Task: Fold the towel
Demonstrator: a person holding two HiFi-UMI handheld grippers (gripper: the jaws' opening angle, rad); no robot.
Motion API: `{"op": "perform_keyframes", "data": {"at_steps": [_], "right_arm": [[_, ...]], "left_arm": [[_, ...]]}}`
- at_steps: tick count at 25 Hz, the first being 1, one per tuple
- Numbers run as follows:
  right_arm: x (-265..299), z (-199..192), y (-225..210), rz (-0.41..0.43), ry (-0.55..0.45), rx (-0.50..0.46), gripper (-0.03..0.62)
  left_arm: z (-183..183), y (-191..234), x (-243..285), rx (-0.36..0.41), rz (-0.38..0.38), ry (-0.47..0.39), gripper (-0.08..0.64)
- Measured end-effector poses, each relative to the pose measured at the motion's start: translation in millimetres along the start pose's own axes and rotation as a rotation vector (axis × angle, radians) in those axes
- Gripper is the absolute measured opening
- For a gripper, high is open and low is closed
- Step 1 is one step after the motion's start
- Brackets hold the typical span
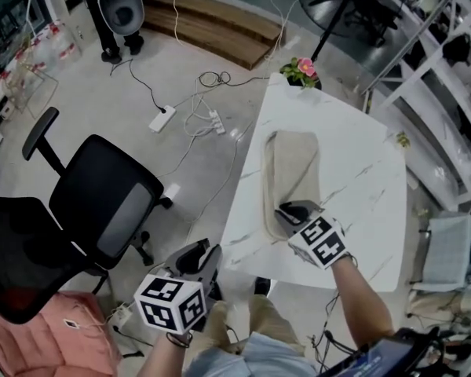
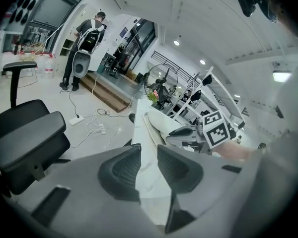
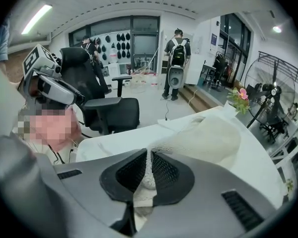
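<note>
Towel comes first for us: the towel (image 1: 292,171), cream and nubbly, lies as a long narrow strip on the left part of the white marbled table (image 1: 361,155). It runs from near the far corner back toward us. Its near end is caught in our right gripper (image 1: 289,213). In the right gripper view the two dark pads are pressed together on a fold of the cloth. A little of it hangs out below them, and the rest rises in a soft hump on the table behind.

Our left gripper (image 1: 204,254) holds nothing. In the head view we see it off the table's near left edge, above the floor and well apart from the towel. In the left gripper view its jaws stand apart with an empty gap between them. Through that gap we see only the table's edge, and farther off the strip of towel with the right gripper at its end.

At the table's far corner stand pink flowers (image 1: 302,69). Left of the table a black office chair (image 1: 102,203) sits on the pale floor (image 1: 86,85). Beyond it a white power strip (image 1: 162,118) lies among loose cables (image 1: 208,100). In the right gripper view a person (image 3: 178,53) wearing a backpack stands across the room, facing away from us. A large fan (image 3: 270,95) stands off to the right.
</note>
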State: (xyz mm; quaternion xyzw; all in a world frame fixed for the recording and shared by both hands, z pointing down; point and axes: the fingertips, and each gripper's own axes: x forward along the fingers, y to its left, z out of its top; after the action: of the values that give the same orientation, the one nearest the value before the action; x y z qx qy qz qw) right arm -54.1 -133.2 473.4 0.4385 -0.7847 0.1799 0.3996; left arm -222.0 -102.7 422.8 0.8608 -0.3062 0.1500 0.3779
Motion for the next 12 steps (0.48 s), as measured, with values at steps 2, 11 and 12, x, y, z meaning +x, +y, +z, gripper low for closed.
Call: {"op": "perform_keyframes", "data": {"at_steps": [2,11,12], "right_arm": [[-3,6,0,-0.012,-0.015,-0.008,0.037],[18,-2,27,0.023,-0.002,-0.049,0.038],[26,-8,29,0.029,0.011,-0.042,0.039]], "left_arm": [[0,1,1,-0.001,-0.002,0.002,0.104],[-5,1,13,-0.006,-0.003,0.029,0.103],[-5,0,15,-0.006,-0.005,0.035,0.103]]}}
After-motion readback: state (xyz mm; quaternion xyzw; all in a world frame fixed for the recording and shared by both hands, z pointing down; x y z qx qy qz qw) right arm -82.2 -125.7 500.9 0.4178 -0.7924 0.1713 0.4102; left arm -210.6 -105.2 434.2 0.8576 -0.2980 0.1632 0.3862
